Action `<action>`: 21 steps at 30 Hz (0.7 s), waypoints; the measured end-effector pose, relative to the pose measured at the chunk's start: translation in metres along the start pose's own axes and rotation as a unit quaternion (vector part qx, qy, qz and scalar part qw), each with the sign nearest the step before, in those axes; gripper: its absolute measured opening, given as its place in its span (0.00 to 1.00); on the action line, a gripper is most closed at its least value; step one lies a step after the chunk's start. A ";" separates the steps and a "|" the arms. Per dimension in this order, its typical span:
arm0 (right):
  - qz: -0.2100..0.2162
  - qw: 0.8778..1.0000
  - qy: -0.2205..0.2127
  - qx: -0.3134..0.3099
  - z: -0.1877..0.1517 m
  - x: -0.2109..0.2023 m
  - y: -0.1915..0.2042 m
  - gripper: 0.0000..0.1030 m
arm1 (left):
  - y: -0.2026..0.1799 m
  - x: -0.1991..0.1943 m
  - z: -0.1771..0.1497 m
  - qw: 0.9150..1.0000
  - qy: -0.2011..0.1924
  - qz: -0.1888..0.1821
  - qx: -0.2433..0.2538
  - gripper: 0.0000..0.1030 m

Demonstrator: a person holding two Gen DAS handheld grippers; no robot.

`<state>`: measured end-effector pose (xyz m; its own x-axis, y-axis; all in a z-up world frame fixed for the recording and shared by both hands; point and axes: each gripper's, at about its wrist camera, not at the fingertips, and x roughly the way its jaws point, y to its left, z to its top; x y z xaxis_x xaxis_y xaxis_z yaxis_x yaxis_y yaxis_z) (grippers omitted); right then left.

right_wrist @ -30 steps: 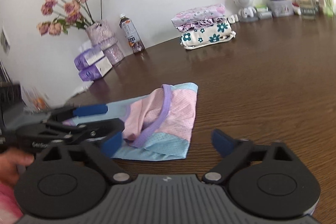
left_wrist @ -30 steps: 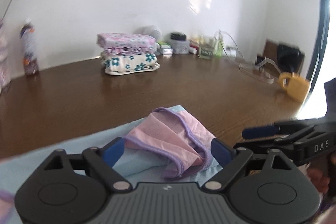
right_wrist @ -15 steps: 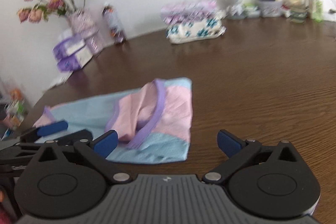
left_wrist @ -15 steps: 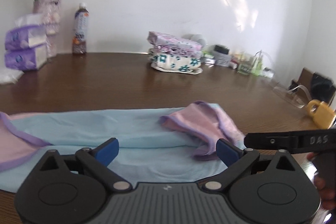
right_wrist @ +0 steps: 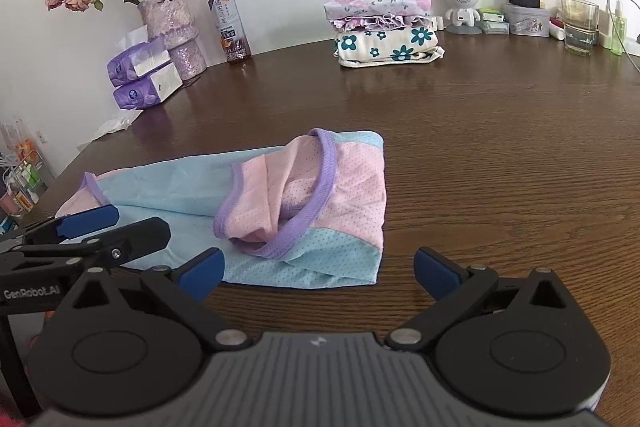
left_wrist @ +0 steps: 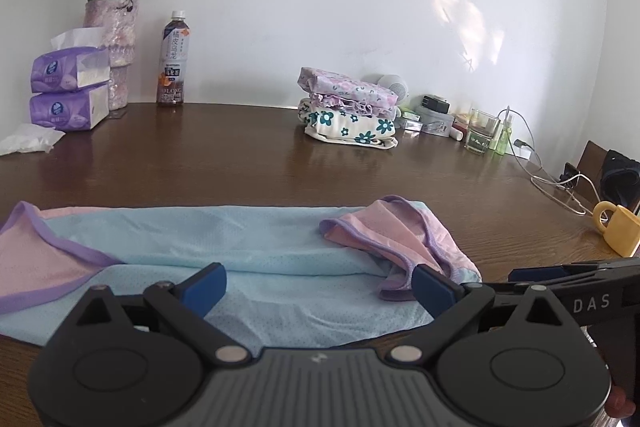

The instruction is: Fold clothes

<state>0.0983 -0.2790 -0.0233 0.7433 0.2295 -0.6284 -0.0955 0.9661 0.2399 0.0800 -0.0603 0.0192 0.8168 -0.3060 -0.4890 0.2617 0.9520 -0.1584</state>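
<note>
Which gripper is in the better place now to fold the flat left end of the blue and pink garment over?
Probably the left. The left gripper, open, hangs over the garment, nearer its flat end. The right gripper, also open, sits at the already folded end.

Two black hand-held grippers with blue fingertip pads, each filmed from its own wrist camera. The left hand-held gripper [left_wrist: 318,285] has its jaws spread wide and grips nothing; both fingers point forward and level. The right hand-held gripper [right_wrist: 318,267] is likewise spread wide and empty, fingers level. Each one appears in the other's view: the right one enters beside the left one's right finger, and the left one enters beside the right one's left finger. A fingertip of the person's right hand [left_wrist: 618,401] shows below its handle.
</note>
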 end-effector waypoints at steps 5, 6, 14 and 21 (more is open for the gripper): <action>0.011 1.000 -0.004 0.005 -0.002 -0.003 0.001 1.00 | 0.003 -0.003 -0.001 1.000 0.000 -0.001 -0.011 0.96; 0.012 1.000 -0.006 0.006 -0.002 -0.003 0.001 1.00 | 0.004 -0.004 -0.001 1.000 0.000 -0.001 -0.011 0.96; 0.010 0.999 -0.012 0.027 -0.003 -0.004 -0.001 1.00 | 0.005 -0.005 -0.001 1.000 0.001 0.000 -0.010 0.96; 0.009 0.999 -0.025 0.046 -0.006 -0.006 -0.009 1.00 | 0.004 0.004 0.003 1.000 0.019 -0.012 -0.008 0.96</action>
<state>0.0907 -0.2885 -0.0266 0.7749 0.2378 -0.5857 -0.0499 0.9466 0.3185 0.0863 -0.0579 0.0193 0.7898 -0.3293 -0.5175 0.2727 0.9442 -0.1846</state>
